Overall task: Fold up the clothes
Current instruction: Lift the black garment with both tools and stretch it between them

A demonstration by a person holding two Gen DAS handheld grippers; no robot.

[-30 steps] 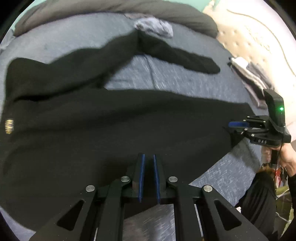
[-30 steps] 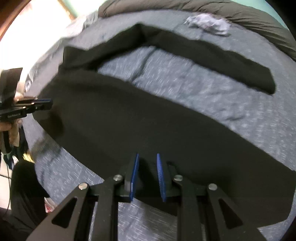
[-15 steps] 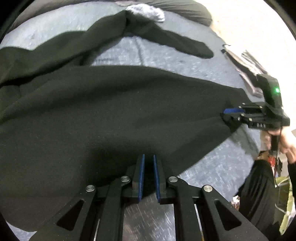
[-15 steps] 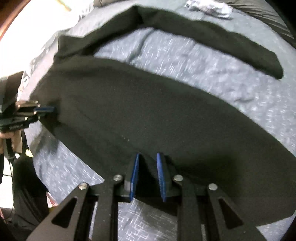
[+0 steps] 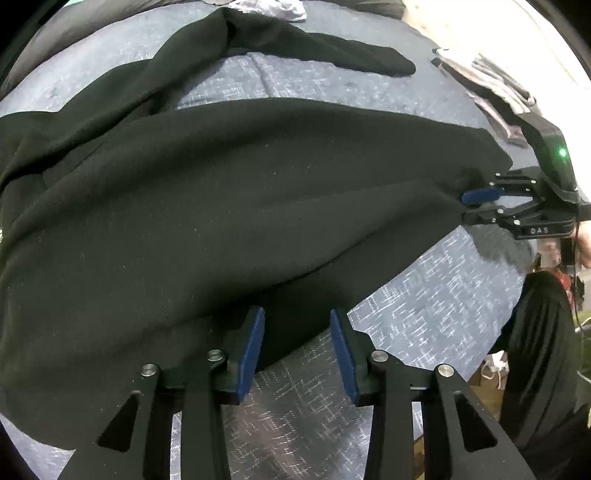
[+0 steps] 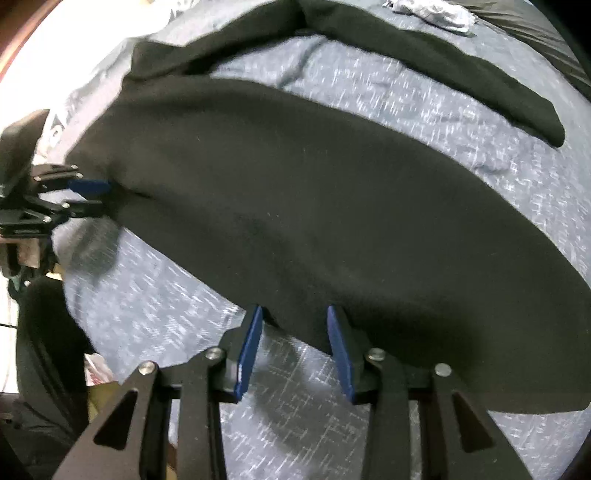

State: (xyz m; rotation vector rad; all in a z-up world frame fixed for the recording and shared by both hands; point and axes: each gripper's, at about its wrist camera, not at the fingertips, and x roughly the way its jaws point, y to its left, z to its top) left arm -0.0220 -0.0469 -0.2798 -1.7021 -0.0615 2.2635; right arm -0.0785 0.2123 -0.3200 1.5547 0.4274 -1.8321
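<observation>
A black long-sleeved garment [image 5: 240, 192] [image 6: 314, 192] lies spread across the grey-blue bed cover [image 5: 424, 302]. One sleeve [image 5: 332, 55] [image 6: 480, 74] stretches along the far side. My left gripper [image 5: 295, 317] points down at the near hem. Its jaws are opening, and the cloth edge lies loose between the blue pads [image 5: 251, 343]. My right gripper [image 6: 293, 314] stands over the other near corner, jaws also opening, hem between them without being pressed. Each wrist view shows the other gripper at the garment's end: the right gripper [image 5: 480, 206] and the left gripper [image 6: 92, 195].
A crumpled grey cloth [image 5: 269, 5] [image 6: 432, 14] lies at the far side of the bed beside a dark duvet [image 6: 535, 33]. A stack of folded clothes [image 5: 491, 88] sits at the right edge. A person's dark clothing [image 5: 539, 350] stands by the bed's near edge.
Both grippers were shut on the garment's near hem; now their jaws stand apart and the cloth rests on the bed. Both hands have moved forward and slightly down over the garment.
</observation>
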